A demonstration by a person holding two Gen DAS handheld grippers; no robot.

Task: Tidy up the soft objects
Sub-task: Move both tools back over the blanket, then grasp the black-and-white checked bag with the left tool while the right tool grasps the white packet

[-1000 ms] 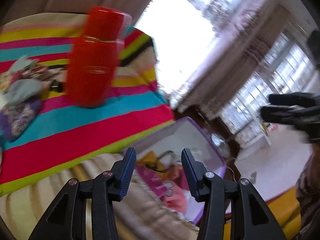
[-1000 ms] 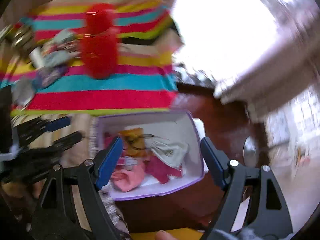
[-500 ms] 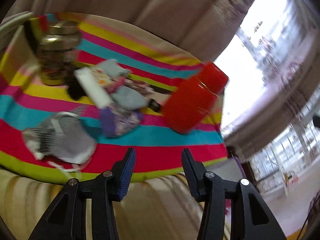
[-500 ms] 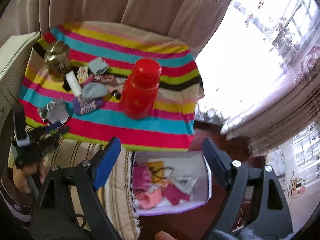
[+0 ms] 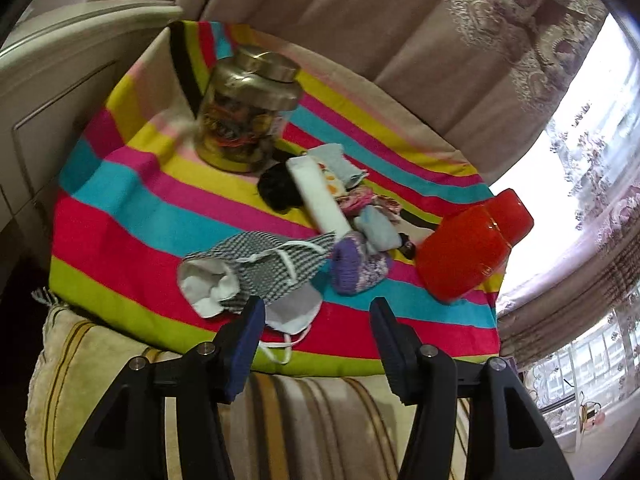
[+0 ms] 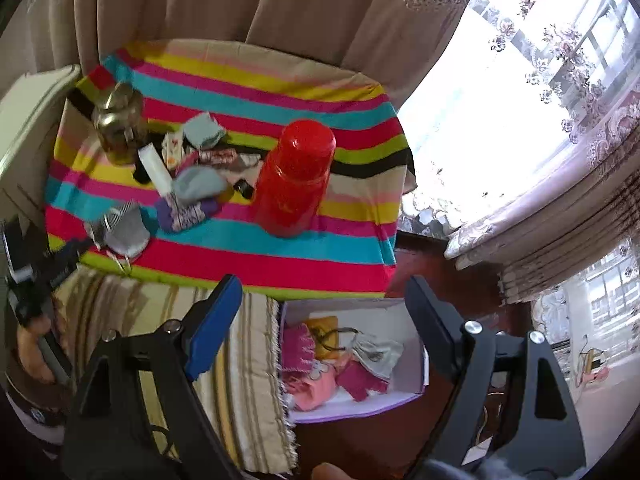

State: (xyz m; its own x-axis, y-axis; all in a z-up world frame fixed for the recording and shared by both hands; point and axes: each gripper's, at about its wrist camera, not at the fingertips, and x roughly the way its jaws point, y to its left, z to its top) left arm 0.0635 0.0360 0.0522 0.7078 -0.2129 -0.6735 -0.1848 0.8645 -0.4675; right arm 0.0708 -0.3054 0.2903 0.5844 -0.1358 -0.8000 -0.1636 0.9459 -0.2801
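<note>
Soft items lie on a striped cloth (image 5: pixel 132 208): a grey checked pouch (image 5: pixel 260 268) with white cords, a purple knit piece (image 5: pixel 358 266), pale blue socks (image 5: pixel 376 226) and small patterned pieces. My left gripper (image 5: pixel 318 316) is open and empty, just in front of the checked pouch at the cloth's near edge. In the right wrist view the pouch (image 6: pixel 120 232) lies at the cloth's left edge, with the left gripper (image 6: pixel 60 260) beside it. My right gripper (image 6: pixel 324 300) is open and empty, above a white box (image 6: pixel 416 344) holding pink, yellow and white soft items.
A red flask (image 5: pixel 468 252) and a brass-lidded glass jar (image 5: pixel 244 116) stand on the cloth, with a white tube (image 5: pixel 320 196) between them. Curtains hang behind. A striped beige throw (image 6: pixel 224 364) drapes below the cloth. A white cabinet (image 5: pixel 48 80) stands at the left.
My left gripper swung from the box back over the cloth and closed in on the checked pouch. My right gripper pulled back and up from the box. Both stayed open.
</note>
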